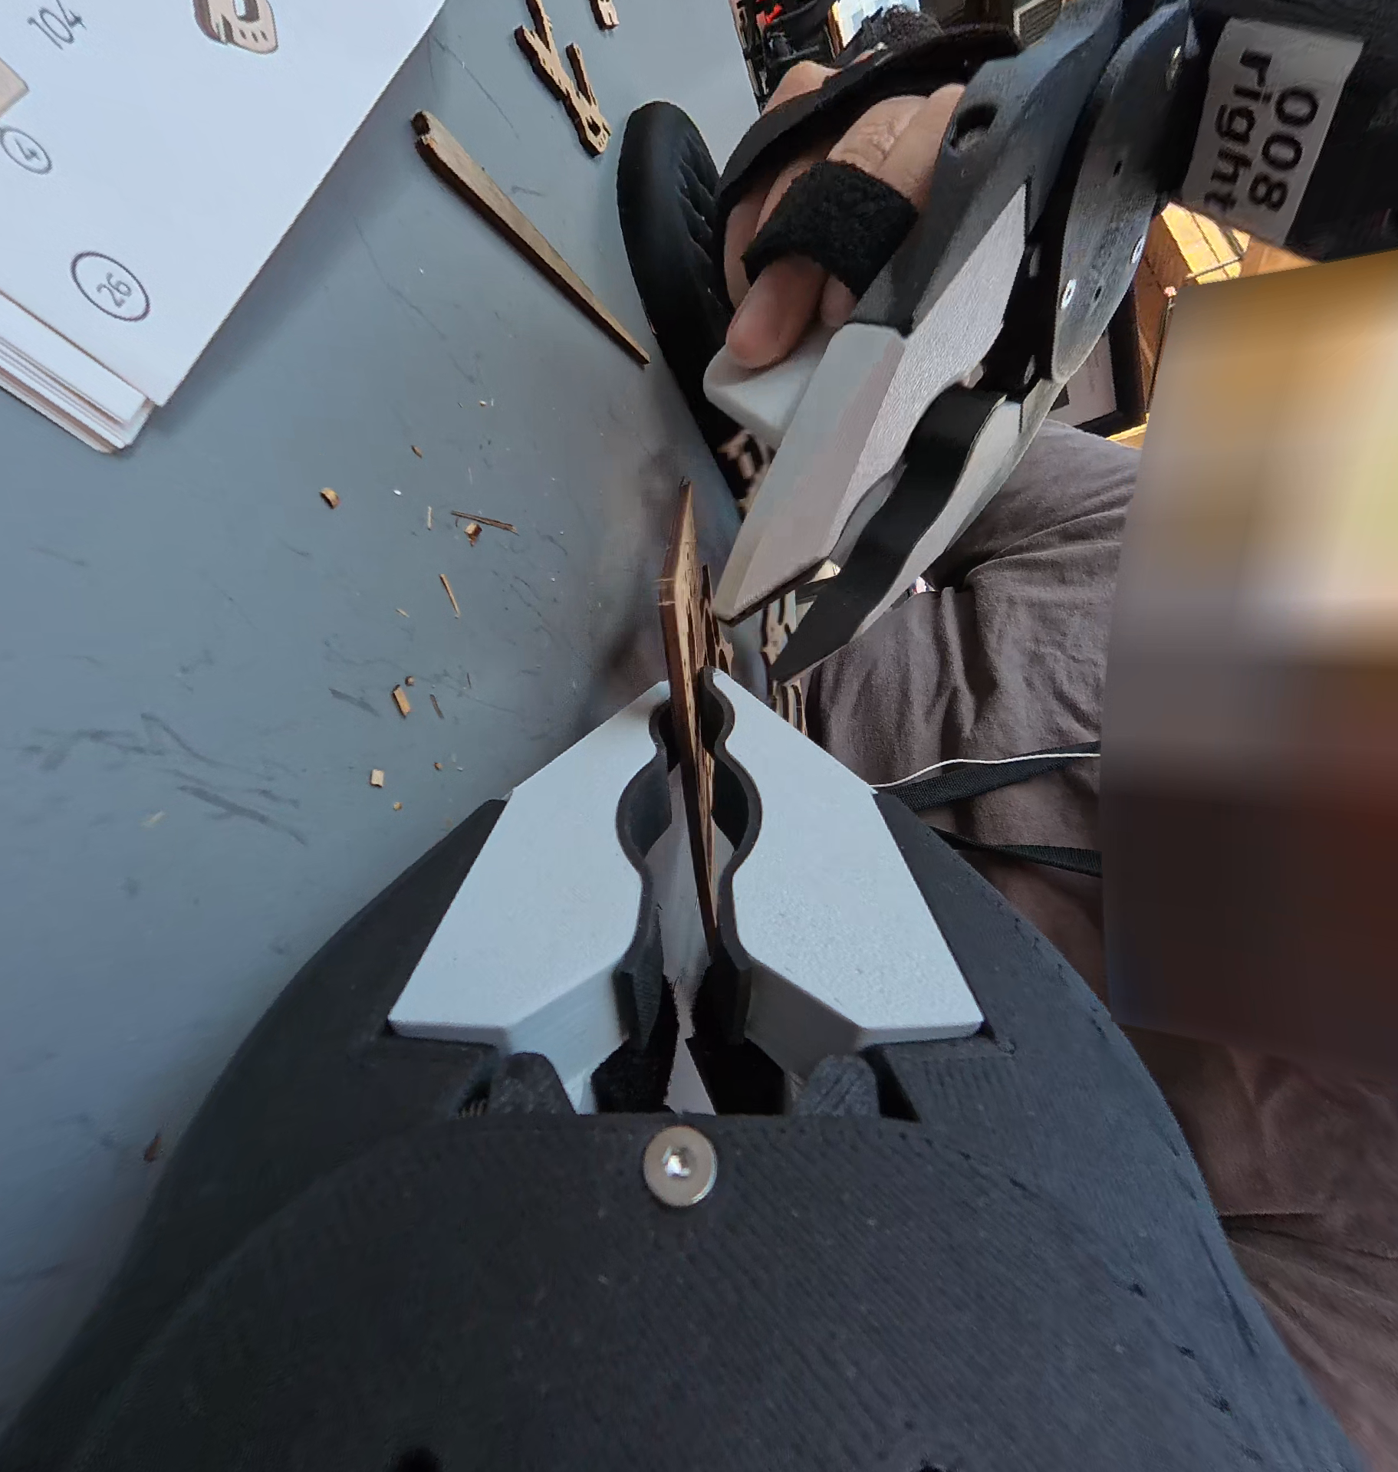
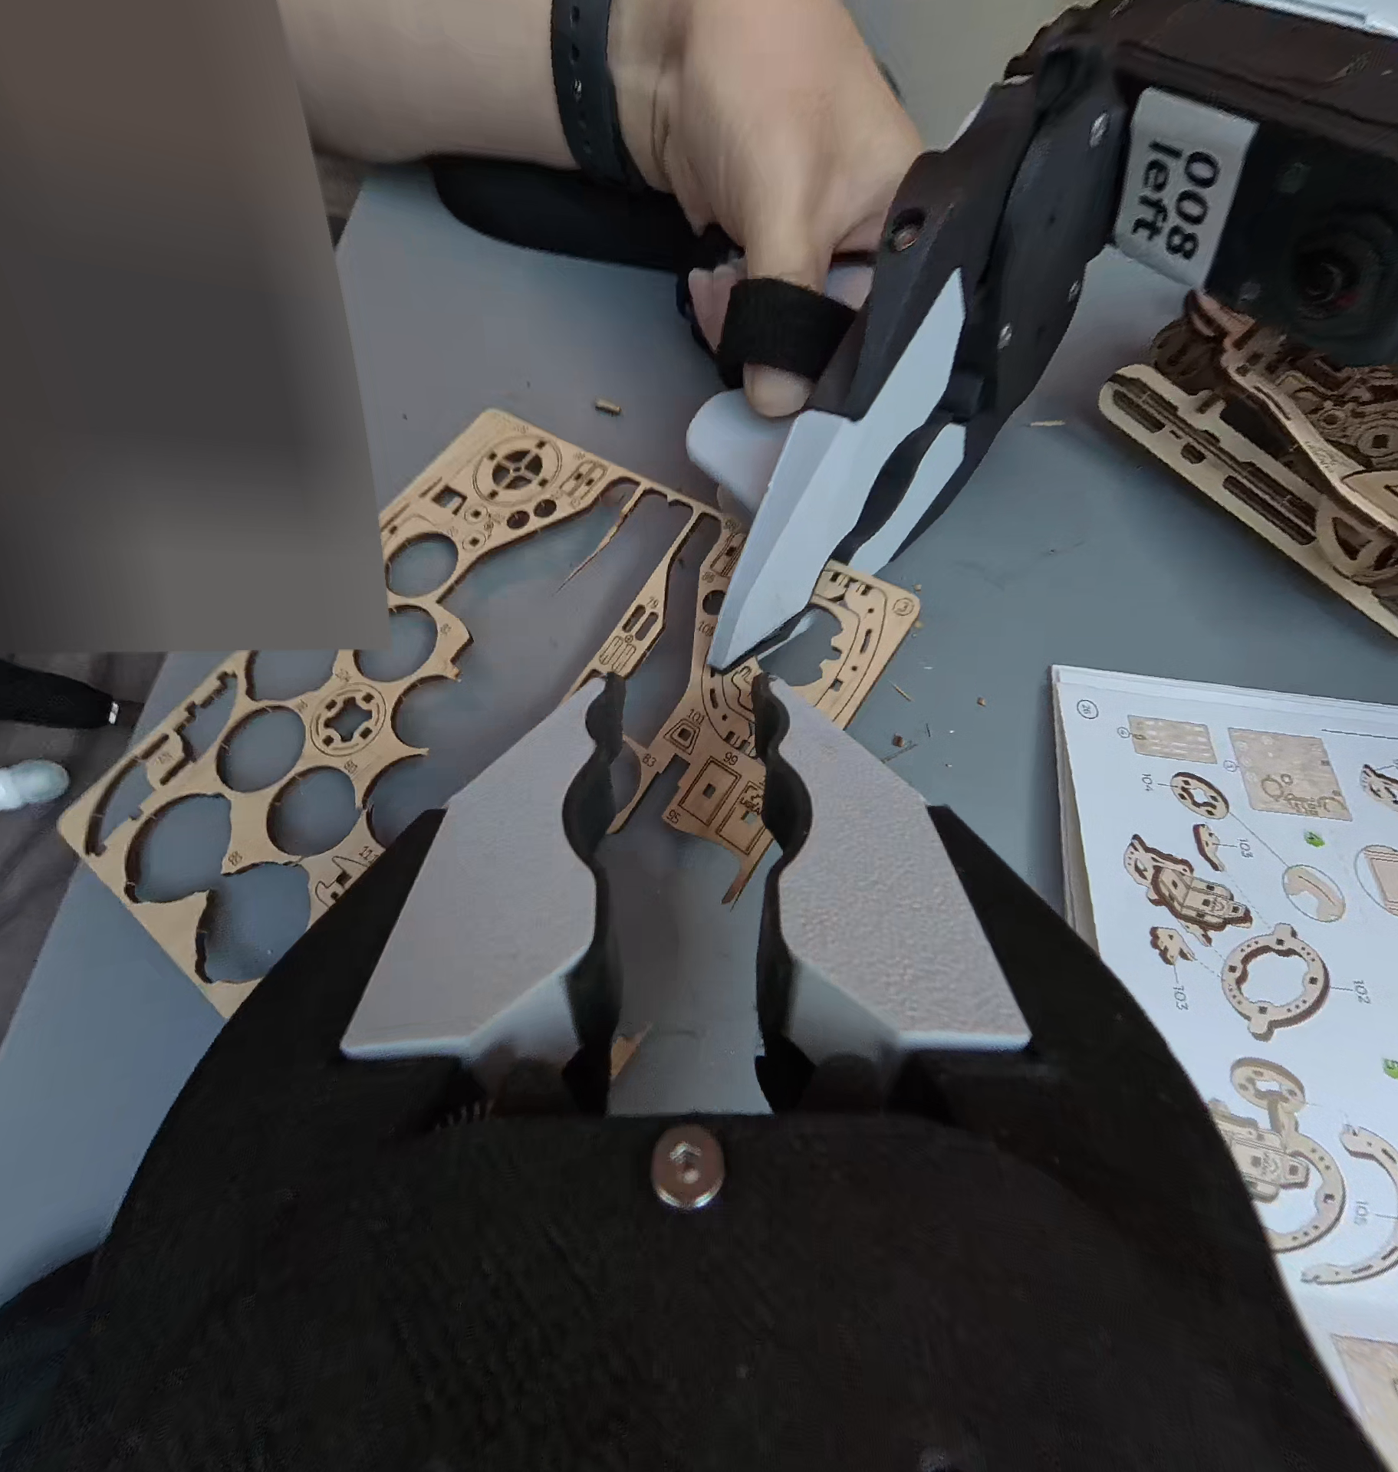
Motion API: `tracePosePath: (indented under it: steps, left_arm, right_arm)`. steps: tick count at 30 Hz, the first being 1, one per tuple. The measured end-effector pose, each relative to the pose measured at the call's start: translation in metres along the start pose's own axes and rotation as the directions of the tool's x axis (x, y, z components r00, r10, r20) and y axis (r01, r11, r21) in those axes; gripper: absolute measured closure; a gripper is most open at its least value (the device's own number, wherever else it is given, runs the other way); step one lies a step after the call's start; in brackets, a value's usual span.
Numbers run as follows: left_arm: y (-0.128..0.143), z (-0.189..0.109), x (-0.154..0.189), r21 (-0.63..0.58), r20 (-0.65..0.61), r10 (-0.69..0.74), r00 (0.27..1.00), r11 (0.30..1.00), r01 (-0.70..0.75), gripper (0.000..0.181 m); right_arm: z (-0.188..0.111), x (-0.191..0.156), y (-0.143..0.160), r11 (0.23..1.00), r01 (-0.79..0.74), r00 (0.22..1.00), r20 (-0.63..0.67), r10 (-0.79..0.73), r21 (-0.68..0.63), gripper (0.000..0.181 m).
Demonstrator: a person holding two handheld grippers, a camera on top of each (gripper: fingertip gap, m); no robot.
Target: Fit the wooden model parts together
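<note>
My left gripper [image 1: 691, 693] is shut on a thin laser-cut wooden sheet [image 1: 683, 605], which shows edge-on and upright between its fingers. In the right wrist view the same sheet [image 2: 281, 757] shows face-on, with many round cut-outs and several parts still in it. The left gripper [image 2: 727, 653] pinches it near a cut-out at its right part. My right gripper [image 2: 686, 693] is open and empty, its fingertips either side of a group of small parts [image 2: 711, 788] in the sheet. In the left wrist view the right gripper [image 1: 759, 637] hangs just right of the sheet's top edge.
An instruction booklet [image 2: 1237, 876] lies at the right, and also shows in the left wrist view [image 1: 122, 199]. A partly built wooden model [image 2: 1277, 478] stands at the back right. A loose wooden strip [image 1: 520, 231] and wood chips [image 1: 401, 701] lie on the grey table [image 1: 201, 637]. The grippers are tip to tip, or close to it.
</note>
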State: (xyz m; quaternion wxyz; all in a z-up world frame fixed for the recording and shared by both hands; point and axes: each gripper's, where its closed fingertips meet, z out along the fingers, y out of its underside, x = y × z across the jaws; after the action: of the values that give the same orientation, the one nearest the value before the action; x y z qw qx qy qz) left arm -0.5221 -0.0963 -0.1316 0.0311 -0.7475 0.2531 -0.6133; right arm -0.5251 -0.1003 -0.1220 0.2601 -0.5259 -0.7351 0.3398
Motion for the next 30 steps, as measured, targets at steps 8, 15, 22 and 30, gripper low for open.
tracePosePath:
  steps: [8, 15, 22, 30]
  left_arm:
    - [0.006, 0.005, 0.006, -0.047, -0.025, 0.043, 0.999, 0.998, -0.044, 0.18]
    - [0.006, 0.005, 0.006, -0.049, -0.027, 0.033, 0.999, 0.998, -0.034, 0.18]
    - [0.007, 0.005, 0.005, -0.058, -0.022, 0.036, 0.999, 0.998, -0.038, 0.18]
    - [0.009, 0.005, 0.005, -0.064, -0.007, 0.065, 0.998, 0.996, -0.065, 0.18]
  right_arm:
    - [-0.017, 0.029, -0.003, 0.99, -0.126, 0.98, 0.145, 0.134, -0.065, 0.147]
    - [0.004, 0.033, 0.001, 0.919, 0.229, 0.968, 0.173, -0.18, -0.322, 0.133]
    - [0.011, 0.034, 0.002, 0.789, 0.42, 0.906, 0.257, -0.337, -0.447, 0.131]
    - [0.018, 0.032, 0.008, 0.71, 0.447, 0.886, 0.379, -0.267, -0.544, 0.135]
